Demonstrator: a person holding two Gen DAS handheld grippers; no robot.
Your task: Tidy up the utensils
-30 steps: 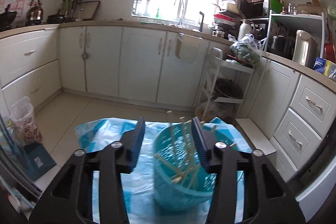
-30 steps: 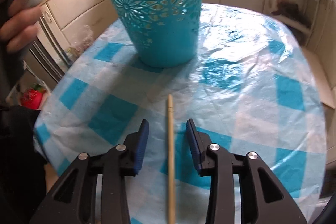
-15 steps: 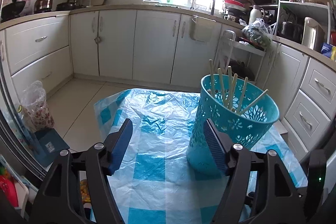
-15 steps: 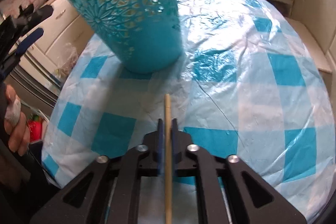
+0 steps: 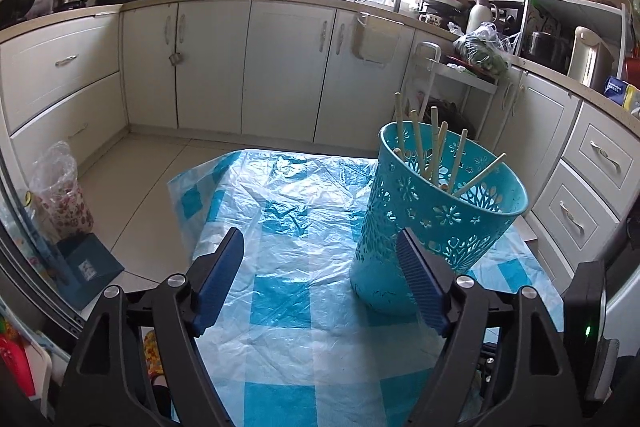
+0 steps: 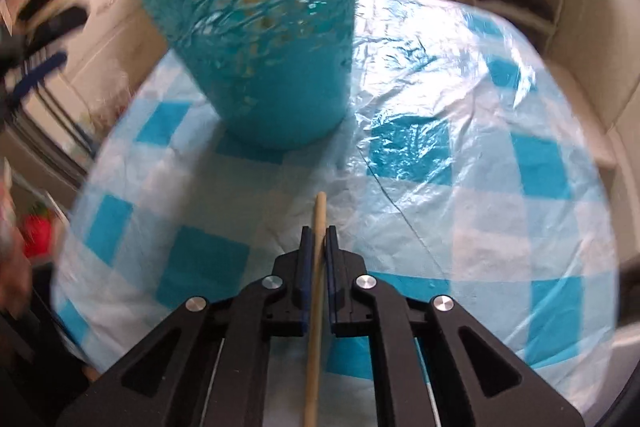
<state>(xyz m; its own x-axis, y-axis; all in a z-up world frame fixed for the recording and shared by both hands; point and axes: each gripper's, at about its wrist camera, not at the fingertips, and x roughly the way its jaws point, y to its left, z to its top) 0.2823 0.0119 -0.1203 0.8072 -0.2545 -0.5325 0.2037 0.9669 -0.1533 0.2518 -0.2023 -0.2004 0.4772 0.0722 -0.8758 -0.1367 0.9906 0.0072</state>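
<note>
Basket [image 5: 436,211]: turquoise, pierced all over with flower and star cut-outs. Table cover [image 5: 304,227]: glossy plastic, checked sky blue and white. Chopsticks in basket [image 5: 436,151] and the one in the black, blue-padded right gripper [image 6: 319,239]: pale tan wood; cabinets [image 5: 288,67] cream.

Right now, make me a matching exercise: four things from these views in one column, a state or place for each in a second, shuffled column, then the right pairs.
Things:
1. left gripper
2. right gripper
3. teal plastic basket with flower cut-outs
4. blue-and-white checked plastic table cover

States or places:
A. clamped on a single wooden chopstick
B. standing upright, several chopsticks poking out of its top
C. spread flat under everything else
D. jaws wide apart, nothing between them

Pairs: 1-D, 2-A, 3-B, 4-C
</note>
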